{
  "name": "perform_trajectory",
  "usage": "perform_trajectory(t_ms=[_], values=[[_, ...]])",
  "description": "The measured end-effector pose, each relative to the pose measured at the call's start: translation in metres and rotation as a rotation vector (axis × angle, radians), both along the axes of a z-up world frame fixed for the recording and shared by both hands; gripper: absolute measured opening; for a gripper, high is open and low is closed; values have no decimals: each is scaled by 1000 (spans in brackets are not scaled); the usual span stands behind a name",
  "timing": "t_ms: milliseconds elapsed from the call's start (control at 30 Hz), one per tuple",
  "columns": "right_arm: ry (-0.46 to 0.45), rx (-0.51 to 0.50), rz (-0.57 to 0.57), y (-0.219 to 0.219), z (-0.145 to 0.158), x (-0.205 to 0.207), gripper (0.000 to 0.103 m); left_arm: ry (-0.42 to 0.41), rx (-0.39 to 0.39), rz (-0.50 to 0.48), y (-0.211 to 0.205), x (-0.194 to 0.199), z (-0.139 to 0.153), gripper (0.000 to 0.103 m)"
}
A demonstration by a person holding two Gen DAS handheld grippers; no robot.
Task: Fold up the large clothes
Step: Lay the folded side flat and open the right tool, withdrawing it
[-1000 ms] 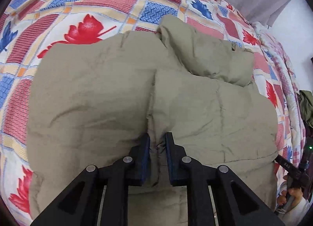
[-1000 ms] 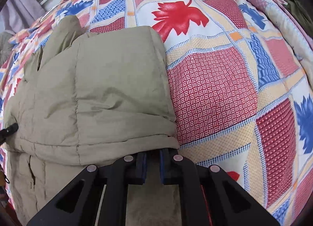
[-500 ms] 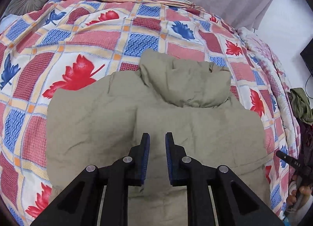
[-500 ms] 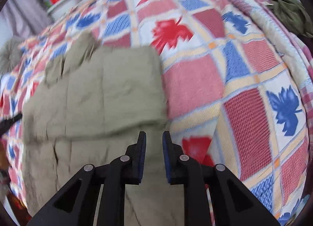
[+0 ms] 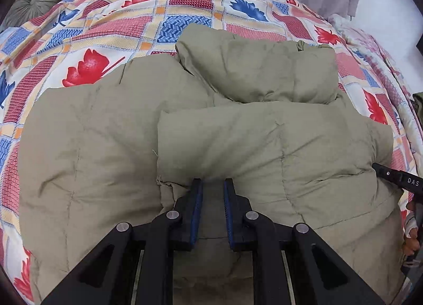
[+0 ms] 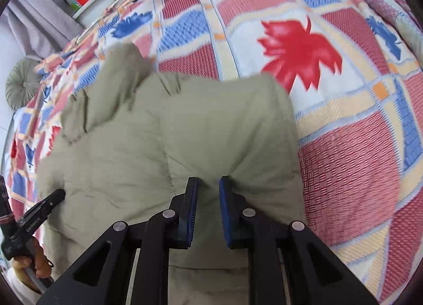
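While the olive padded jacket [image 5: 105, 146] lies flat on the patchwork bedspread [image 5: 185, 9], hood [image 5: 264, 72] at the far end, one side panel [image 5: 264, 141] is already folded across the body. A second ago the left gripper [image 5: 212, 186] pinched a ridge of fabric. Half a second ago both tools had lifted clear, and now both are back down at the near edge of that folded layer. The left jaws stand a narrow gap apart, tips tucked under the fold's edge. Fabric shows behind the gap, but nothing looks clamped. The right gripper [image 6: 208, 183] was shut a second ago and its jaws have just been opening to the same narrow gap. The jacket bulges around its tips, but no fabric is clearly caught between the pads. It reads as let go and re-grip: side fold done, lengthwise fold toward the hood likely next, and both jaws need to close on the layer first. A grey cushion [image 5: 31, 3] sits at the far corner of the bed.
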State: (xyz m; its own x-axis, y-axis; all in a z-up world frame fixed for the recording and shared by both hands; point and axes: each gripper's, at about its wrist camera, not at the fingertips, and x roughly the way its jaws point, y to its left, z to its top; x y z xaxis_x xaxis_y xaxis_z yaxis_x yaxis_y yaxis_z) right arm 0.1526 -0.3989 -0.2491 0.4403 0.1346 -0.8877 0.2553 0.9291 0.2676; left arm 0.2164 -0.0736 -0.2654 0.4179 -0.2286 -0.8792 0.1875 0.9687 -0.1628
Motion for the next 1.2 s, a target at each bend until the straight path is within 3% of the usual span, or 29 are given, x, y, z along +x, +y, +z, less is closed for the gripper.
perform_trajectory(t_ms=[167, 367, 467, 500, 700, 1200], values=[[-28, -77, 19, 4, 4, -4, 18, 10, -6, -5, 2, 4, 0, 18], [17, -167, -71, -30, 17, -30, 18, 15, 36, -16, 17, -2, 22, 18], [46, -239, -109, -39, 25, -48, 29, 14, 63, -13, 27, -9, 32, 18], [45, -229, -126, -43, 28, -54, 33, 19, 67, -12, 30, -11, 34, 18], [72, -149, -212, -49, 41, -81, 33, 57, 80, -7, 46, -32, 48, 18], [163, -106, -179, 9, 44, -145, 37, 130, 72, -39, 62, -92, 56, 18]])
